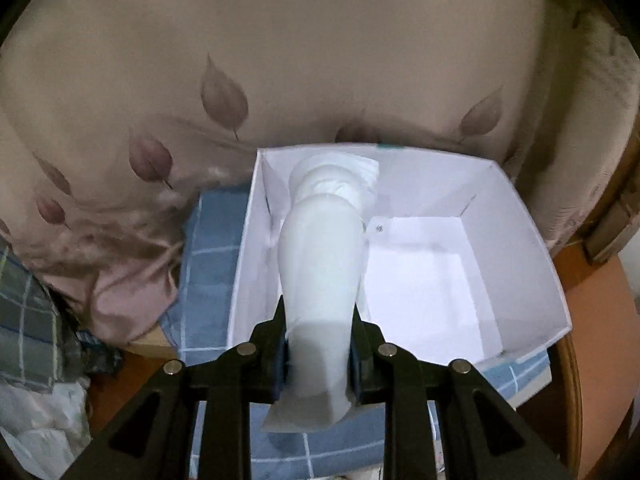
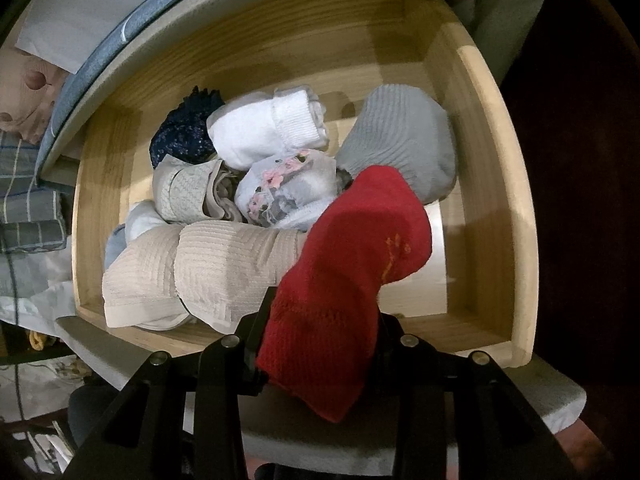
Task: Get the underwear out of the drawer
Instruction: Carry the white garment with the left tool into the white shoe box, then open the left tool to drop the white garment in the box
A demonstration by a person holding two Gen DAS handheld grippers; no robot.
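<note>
A: Start close. What does the left gripper [image 1: 319, 354] hold?

B: Its jaws are clamped on a white rolled garment [image 1: 320, 276], near its lower end. The rest of the roll reaches forward over the white box [image 1: 532, 264], which sits on a blue checked cloth [image 1: 208, 264]. Behind is a pink bedcover with leaves [image 1: 224, 80].

A: And the right gripper [image 2: 316, 344]?

B: It is closed on a red knitted piece [image 2: 352, 264], which hangs above the front of the wooden drawer [image 2: 516, 216]. Under it lie the other underwear rolls: a beige ribbed roll [image 2: 192, 272] nearest, then a floral piece [image 2: 288, 192], a white roll [image 2: 260, 132] and a grey ribbed one [image 2: 404, 140], with a dark blue one [image 2: 184, 132] at the back.

A: How will these handle?

B: I think they are light and soft, so they bend and sag from the jaws. They are not fragile, but a loose roll may unfold. It is better to pinch across the thick middle of a roll, not a thin edge
</note>
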